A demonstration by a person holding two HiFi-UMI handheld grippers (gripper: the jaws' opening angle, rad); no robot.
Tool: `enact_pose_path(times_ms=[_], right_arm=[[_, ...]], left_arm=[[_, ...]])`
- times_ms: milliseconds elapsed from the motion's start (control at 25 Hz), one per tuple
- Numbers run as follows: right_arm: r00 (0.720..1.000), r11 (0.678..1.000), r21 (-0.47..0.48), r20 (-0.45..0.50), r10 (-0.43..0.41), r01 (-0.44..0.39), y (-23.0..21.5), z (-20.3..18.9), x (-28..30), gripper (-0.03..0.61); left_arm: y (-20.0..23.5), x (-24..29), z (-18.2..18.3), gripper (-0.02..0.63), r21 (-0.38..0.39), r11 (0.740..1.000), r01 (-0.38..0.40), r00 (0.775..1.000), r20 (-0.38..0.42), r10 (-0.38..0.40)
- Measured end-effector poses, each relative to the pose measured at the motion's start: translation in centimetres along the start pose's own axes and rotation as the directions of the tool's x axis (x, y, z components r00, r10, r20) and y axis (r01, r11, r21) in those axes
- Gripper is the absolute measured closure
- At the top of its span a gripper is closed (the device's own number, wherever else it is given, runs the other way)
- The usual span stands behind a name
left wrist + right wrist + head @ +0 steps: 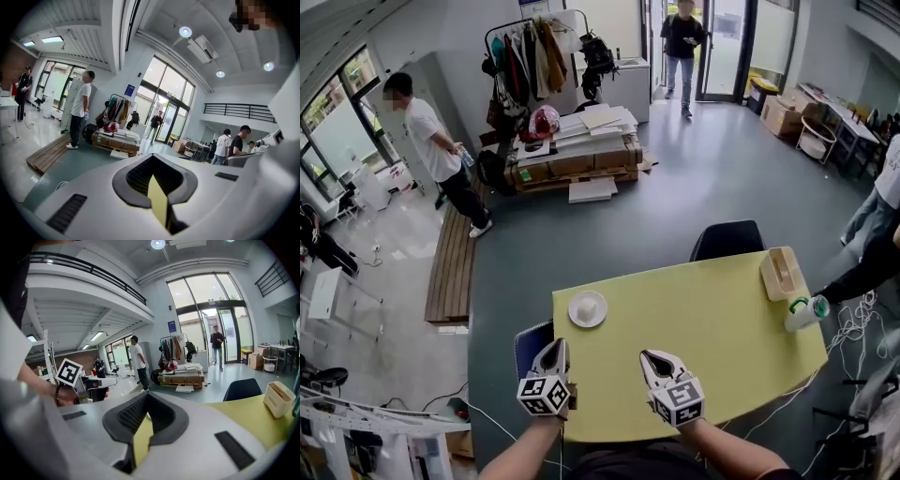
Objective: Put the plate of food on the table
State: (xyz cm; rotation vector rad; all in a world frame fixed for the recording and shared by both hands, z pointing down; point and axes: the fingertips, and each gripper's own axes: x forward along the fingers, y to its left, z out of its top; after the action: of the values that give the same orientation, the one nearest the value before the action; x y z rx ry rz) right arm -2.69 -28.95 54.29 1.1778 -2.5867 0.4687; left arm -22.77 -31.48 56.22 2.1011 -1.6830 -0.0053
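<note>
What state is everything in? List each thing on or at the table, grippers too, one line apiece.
left gripper: shut, nothing between its jaws.
right gripper: shut, nothing between its jaws.
plate: lying flat on the yellow table, not touched by either gripper.
bottle: green cap on, tilted, at the table's right edge.
beige holder: upright, top open.
black chair: drawn up to the table's far side.

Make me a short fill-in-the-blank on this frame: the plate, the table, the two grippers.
1. The plate lies on the ____ table.
2. Of the left gripper and the right gripper, the one nearer the plate is the ____ one.
3. Neither gripper holds anything; the jaws of both are ____.
4. The chair at the table's far side is ____.

Missing words: yellow; left; shut; black.
</note>
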Motion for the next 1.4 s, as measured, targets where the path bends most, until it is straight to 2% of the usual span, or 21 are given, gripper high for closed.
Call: enact_pose_path(times_ms=[240,440,880,1120,1400], right_arm=[[1.0,1.0,0.005,0.014,0.023,-0.023,1.3,1.1,-1.2,0.566],[0.999,0.999,0.009,0.028,0.033,-0.033,1.9,2.1,-2.4,0.566],[0.996,0.997,-0.001,0.057,0.075,-0.075,3.6,3.8,-2.9,0.566],[0.996,0.994,-0.085,0.05,0.067,-0.063,4.2,3.6,-3.2,0.566],[0.994,0.994,-0.077,0.072,0.079,-0.074,4.3,3.7,-3.6,0.566]], left_arm=[[-2.4,-2.8,0.9,0.607,0.014,0.999,0.034,0.999,0.013,-0.034],[-4.1,-4.6,0.8,0.607,-0.012,0.998,0.066,0.998,0.005,-0.066],[-7.4,-7.0,0.9,0.607,0.014,0.991,0.133,0.991,0.029,-0.134],[-8.9,-7.6,1.1,0.607,0.007,0.981,0.192,0.98,0.04,-0.192],[-10.0,-7.5,1.1,0.607,0.011,0.972,0.235,0.971,0.044,-0.235]])
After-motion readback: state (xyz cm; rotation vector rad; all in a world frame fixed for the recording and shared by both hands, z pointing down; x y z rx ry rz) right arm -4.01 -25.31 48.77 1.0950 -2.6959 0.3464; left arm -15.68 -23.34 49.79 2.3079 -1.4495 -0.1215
